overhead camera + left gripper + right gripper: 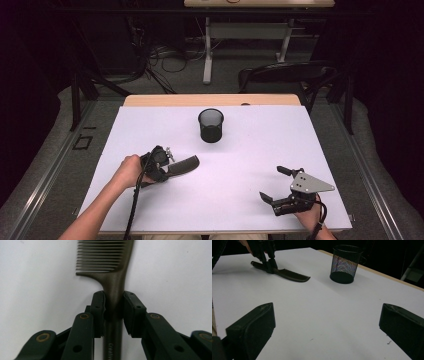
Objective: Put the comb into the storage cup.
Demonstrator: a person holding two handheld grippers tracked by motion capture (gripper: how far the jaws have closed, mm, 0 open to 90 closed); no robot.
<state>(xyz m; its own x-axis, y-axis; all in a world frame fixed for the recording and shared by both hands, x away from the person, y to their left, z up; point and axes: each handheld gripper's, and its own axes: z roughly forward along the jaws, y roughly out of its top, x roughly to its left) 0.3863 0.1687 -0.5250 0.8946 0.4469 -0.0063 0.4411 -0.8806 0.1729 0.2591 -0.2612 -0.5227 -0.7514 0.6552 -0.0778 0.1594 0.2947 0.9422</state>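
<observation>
The right gripper (pixel 280 186) is held at the near right of the tabletop (pixel 240 200), its jaws spread wide with nothing between them; it rests idle, well apart from the work. Farther in, at the left, the left gripper (pixel 167 167) is pinched on the handle of the comb (pixel 184 164), just behind the teeth. In the left gripper view the pads (pixel 98 307) are seen pressed against both sides of the handle. The comb lies low at the tabletop; whether it is touching or just lifted cannot be told. Beyond it, near the far middle, the mesh cup (pixel 210 125) stands upright and empty, well apart from the comb. The grasp is judged complete; carrying the comb to the cup and placing it inside is judged to remain.
</observation>
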